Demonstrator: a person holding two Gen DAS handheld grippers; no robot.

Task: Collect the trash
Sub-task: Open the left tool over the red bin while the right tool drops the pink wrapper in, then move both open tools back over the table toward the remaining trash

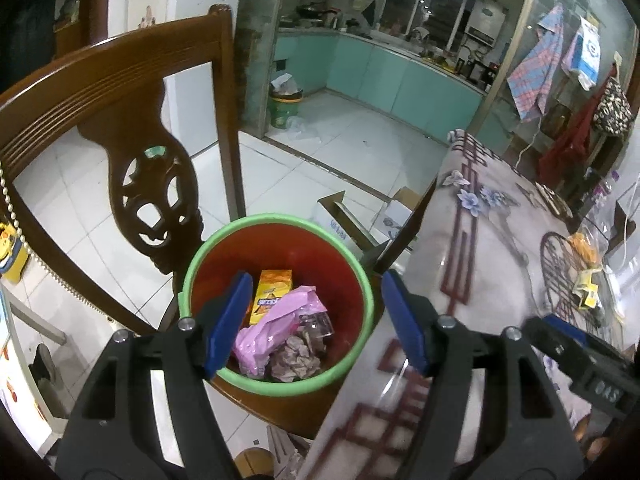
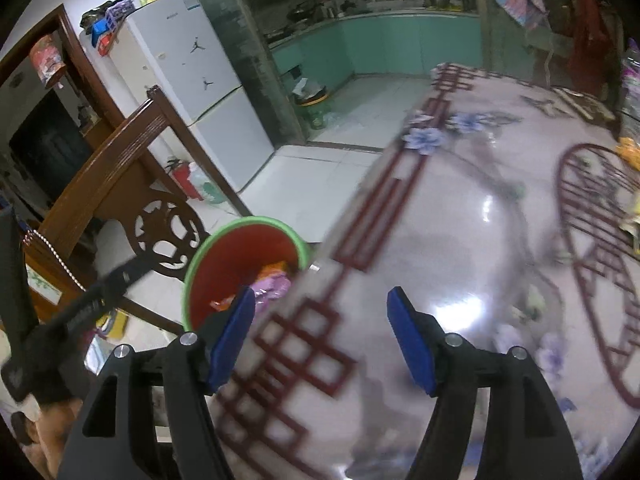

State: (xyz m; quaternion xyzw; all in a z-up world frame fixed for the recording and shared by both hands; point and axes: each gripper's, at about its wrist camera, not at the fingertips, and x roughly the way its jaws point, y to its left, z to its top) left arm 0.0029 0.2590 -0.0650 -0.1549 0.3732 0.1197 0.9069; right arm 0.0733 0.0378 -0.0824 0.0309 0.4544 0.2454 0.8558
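Fingers of left gripper (image 1: pixel 316 320) and right gripper (image 2: pixel 322 340) stand apart, empty, near the bucket (image 1: pixel 352 272).

Two downward wrist views, shared bin (image 1: pixel 276 312).

The tabletop (image 2: pixel 460 240) carried a glossy floral cover with dark red lattice borders. Yellow wrappers (image 1: pixel 586 280) lay at its far right (contents indistinct). The red bin (image 1: pixel 320 256), green-rimmed, stood on a wooden chair seat (image 1: pixel 256 400) just beside the tabletop's edge, holding pink plastic (image 1: pixel 272 324), an orange box (image 1: pixel 270 292) and crumpled paper (image 1: pixel 296 360).
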